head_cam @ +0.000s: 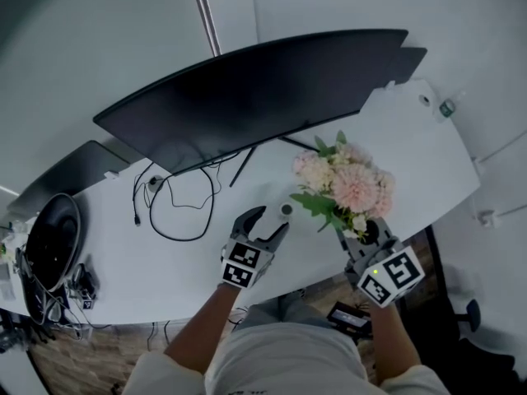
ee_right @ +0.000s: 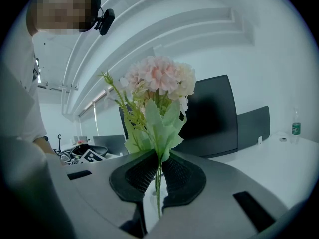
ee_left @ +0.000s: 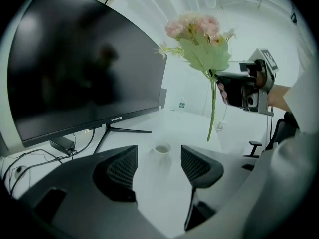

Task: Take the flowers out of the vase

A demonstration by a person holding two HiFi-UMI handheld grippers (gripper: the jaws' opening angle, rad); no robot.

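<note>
Now flowers point(ee_right: 159, 78) upright, blooms up, right tool point(ee_right: 158, 172) pinching stem point(ee_right: 158, 193), left tool point(ee_left: 159, 159) spread

1. Monitor point(head_cam: 255, 97) at the back of the counter point(head_cam: 428, 151), cable point(head_cam: 177, 212) before it.
2. Vase point(head_cam: 286, 210) on the counter, just ahead of the left hand-held gripper point(head_cam: 272, 219).
3. Flowers point(head_cam: 347, 183) right of the vase, in the right hand-held gripper point(head_cam: 356, 239).

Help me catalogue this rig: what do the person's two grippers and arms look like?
Both the left gripper and the right gripper are dark grey, with two curved jaws lined by black ribbed pads. Each carries a white cube with black square markers; a green light glows on the right one. Forearms are bare.
</note>
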